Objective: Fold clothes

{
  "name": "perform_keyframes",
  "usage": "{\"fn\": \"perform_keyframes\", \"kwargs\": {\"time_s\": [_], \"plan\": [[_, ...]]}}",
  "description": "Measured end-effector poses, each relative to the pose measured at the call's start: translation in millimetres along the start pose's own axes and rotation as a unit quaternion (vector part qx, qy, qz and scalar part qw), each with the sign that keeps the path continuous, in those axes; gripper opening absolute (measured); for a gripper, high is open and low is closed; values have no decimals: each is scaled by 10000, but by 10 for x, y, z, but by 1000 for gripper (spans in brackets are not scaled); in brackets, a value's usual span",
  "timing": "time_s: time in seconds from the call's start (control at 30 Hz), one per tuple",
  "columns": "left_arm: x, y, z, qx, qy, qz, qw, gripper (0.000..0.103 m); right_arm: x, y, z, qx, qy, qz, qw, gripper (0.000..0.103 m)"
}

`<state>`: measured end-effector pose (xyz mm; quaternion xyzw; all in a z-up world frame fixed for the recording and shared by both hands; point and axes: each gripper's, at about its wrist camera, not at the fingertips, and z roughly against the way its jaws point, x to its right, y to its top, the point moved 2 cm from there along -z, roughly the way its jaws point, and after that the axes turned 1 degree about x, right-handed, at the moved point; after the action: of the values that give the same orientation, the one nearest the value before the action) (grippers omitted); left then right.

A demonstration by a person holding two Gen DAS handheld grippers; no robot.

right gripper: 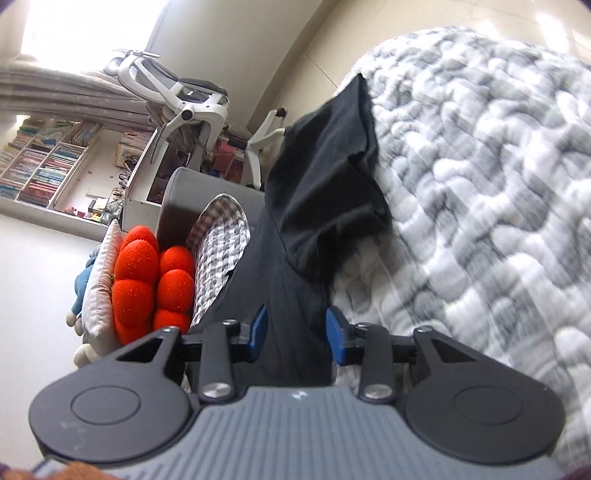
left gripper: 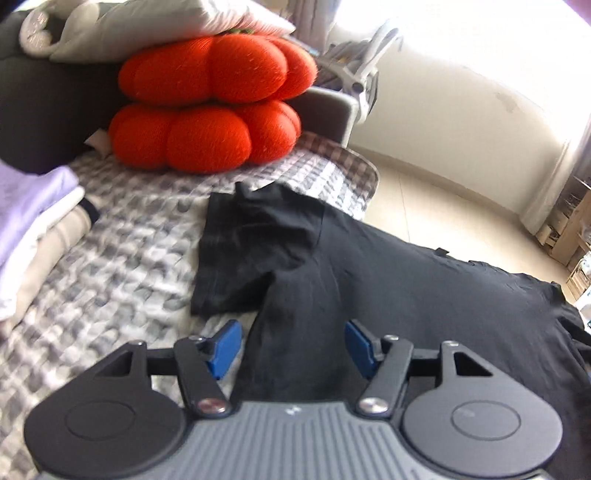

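Left wrist view first: my left claw [left gripper: 291, 347] stands with its blue pads [left gripper: 223, 349] wide apart, and a fold of the black cotton T-shirt [left gripper: 332, 266] runs up between them. Neither pad presses on the cloth, so this claw is open around the fabric, not gripping it. The shirt lies spread on the grey-and-white quilted checked bedspread [left gripper: 122, 258], its body stretching toward three o'clock and hanging past the bed's edge over the pale tiled floor [left gripper: 443, 206]. One short sleeve sticks out toward ten o'clock from the claw. At eleven o'clock two orange plush lobed cushions [left gripper: 210, 107] sit stacked, with a white pillow [left gripper: 166, 26] on top. At nine o'clock a pile of folded lilac, white and beige garments [left gripper: 40, 221] rests on the bedspread, well apart from the shirt.

From the right wrist view, my right claw [right gripper: 295, 334] has its pads closer together, with a narrow ridge of the same shirt [right gripper: 321, 177] between them. The left pad touches the cloth; on the right pad I cannot tell whether it presses, so I cannot say if this claw has a grip. The shirt runs away toward twelve o'clock, a sleeve flopped over onto the bedspread [right gripper: 498, 184] at one o'clock. The orange cushions [right gripper: 151, 284] show at nine o'clock, and a white-framed office chair [right gripper: 184, 96] stands at eleven o'clock.
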<state>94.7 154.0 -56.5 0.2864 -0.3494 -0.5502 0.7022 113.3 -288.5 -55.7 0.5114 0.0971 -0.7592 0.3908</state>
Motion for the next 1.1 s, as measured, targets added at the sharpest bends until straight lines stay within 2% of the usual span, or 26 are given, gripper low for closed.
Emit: {"fn": "perform_keyframes", "kwargs": {"time_s": [0.17,0.27,0.4,0.53,0.7,0.87,0.93,1.0,1.1], "plan": [[-69,6,-158,-73,179,244,9995,63,-45,-33,-113,364,-69,389,9986,36],[-53,-1,-168,-48,197,199,9996,64,-54,-67,-158,566,-170,508,9970,33],[8,-54,-180,-7,298,-80,9995,64,-135,-105,-202,758,-629,883,9912,3],[8,-70,-182,17,293,-167,9994,65,-303,-45,-78,1354,-1091,1523,9729,3],[4,-59,-185,25,281,-177,9994,66,-109,-10,-224,1245,-1165,1422,9750,3],[-98,41,-144,-36,278,-61,9996,66,-101,-32,-160,988,-899,1260,9830,22],[-219,102,-134,-99,231,158,9996,65,-94,-41,-83,907,-737,1229,9855,44],[-366,150,-147,-225,46,496,9985,64,-111,-60,-27,841,-698,1231,9864,46],[-542,187,-170,-430,-262,930,9944,56,-95,-113,43,711,-693,1314,9863,46]]}}
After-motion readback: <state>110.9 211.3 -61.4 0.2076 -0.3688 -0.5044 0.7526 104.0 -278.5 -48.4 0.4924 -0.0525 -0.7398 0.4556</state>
